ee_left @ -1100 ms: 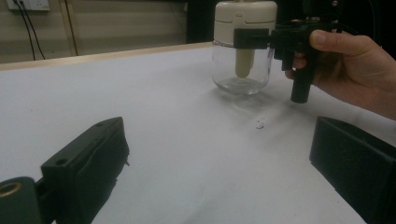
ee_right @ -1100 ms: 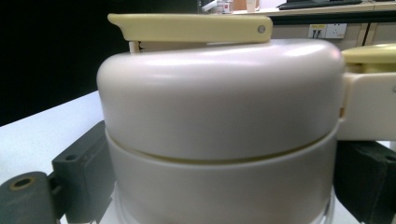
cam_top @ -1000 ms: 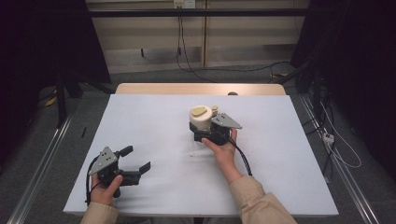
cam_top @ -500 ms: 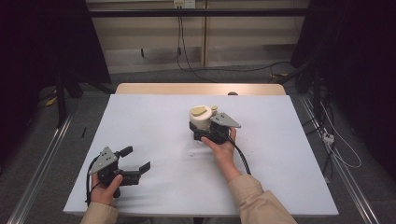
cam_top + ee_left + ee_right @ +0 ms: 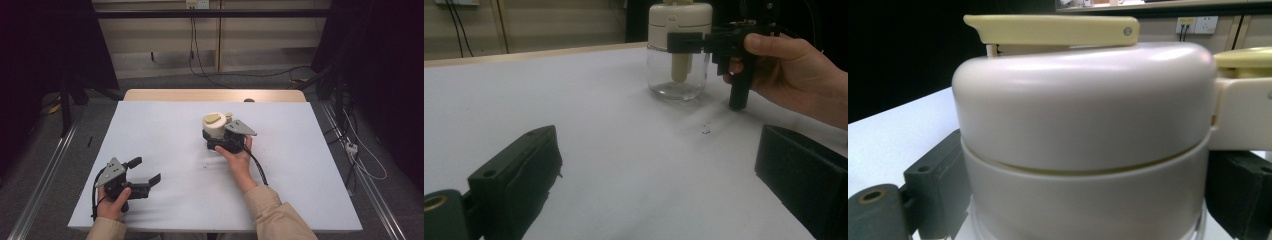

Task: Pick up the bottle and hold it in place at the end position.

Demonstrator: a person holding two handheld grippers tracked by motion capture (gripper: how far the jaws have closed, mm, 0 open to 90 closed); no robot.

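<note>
Glass jar [image 5: 216, 131] with cream lid upright mid-table, nearer far edge than near edge. Right claw [image 5: 223, 141] clamped on jar's lid band, jaws either side, likely steadying it so yellow flip lever [image 5: 1053, 29] on top can be worked. Left claw [image 5: 145, 175] near front-left corner of table [image 5: 300, 175], jaws wide apart, holding nothing, well apart from jar; probably waiting to reach lid.

A clear glass jar [image 5: 678, 75] with a cream plastic lid [image 5: 1083, 105] and pale yellow lever [image 5: 1053, 29] was recorded. Black jaws and grey top plates were noted on both grippers; the table [image 5: 165, 125] was white.
</note>
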